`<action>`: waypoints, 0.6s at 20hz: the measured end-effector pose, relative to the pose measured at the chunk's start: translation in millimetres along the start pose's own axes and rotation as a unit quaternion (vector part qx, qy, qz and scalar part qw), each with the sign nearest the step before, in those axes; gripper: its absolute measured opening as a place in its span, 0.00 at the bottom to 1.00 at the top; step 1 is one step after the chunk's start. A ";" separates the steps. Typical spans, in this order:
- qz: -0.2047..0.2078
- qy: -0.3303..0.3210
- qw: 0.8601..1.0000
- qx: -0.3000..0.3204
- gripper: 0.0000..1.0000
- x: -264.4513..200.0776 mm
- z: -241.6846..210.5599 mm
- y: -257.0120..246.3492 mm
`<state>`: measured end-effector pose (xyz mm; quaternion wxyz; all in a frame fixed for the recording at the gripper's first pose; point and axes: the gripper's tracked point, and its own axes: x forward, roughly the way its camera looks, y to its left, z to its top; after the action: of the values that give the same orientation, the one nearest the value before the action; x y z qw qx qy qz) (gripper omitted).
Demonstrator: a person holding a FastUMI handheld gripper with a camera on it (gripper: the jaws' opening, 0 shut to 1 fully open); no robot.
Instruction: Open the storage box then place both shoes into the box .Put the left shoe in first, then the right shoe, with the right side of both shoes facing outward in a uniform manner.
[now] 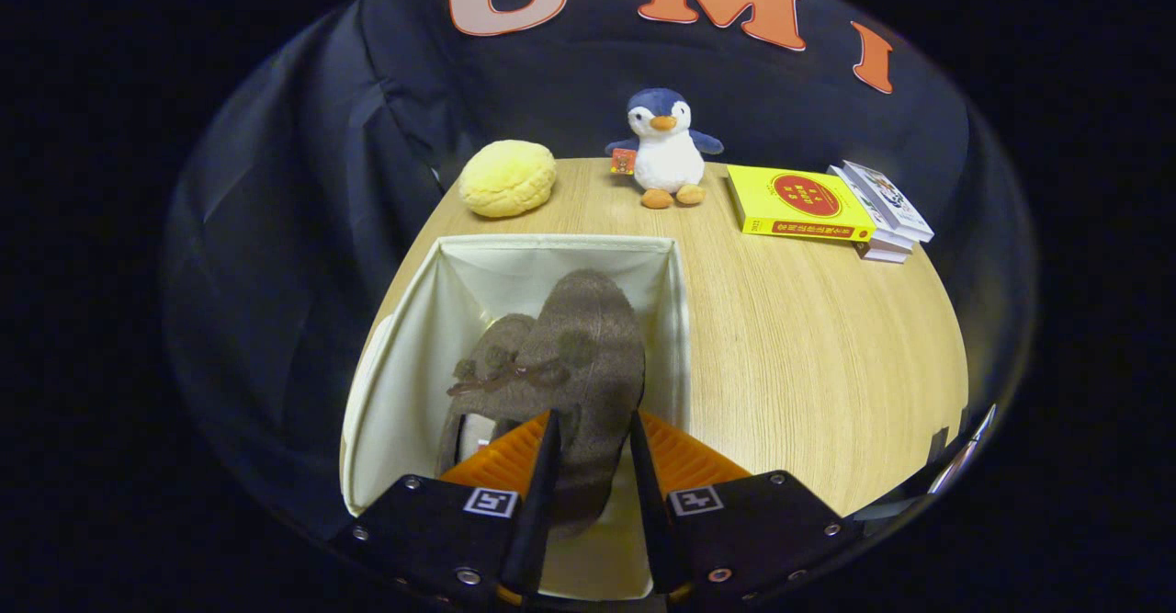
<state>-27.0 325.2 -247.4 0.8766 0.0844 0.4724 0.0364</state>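
Observation:
An open cream fabric storage box point(418, 356) stands on the wooden table, just ahead of my fingers. Inside it lies a brown fuzzy shoe with a small bow point(491, 374), toward the box's left side. A second brown fuzzy shoe point(588, 356) hangs over the box's right half, its sole side facing me. My gripper point(593, 452) is shut on the near end of this second shoe, with both fingers pressing on it. The lower part of the held shoe is hidden behind my fingers.
Beyond the box on the wooden table point(799, 356) sit a yellow round plush point(507, 178), a penguin plush point(666, 149), a yellow book point(797, 203) and a small stack of books point(884, 213). The table's left edge runs close beside the box.

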 end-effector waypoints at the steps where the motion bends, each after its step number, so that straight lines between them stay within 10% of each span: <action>1: 0.016 -0.007 1.000 0.000 0.52 -6.9 5.8 3.6; 12: 0.018 -0.234 0.972 -0.029 0.80 -124.5 119.1 -64.9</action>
<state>2.7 230.0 -92.6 0.9642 0.0736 0.2510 0.0446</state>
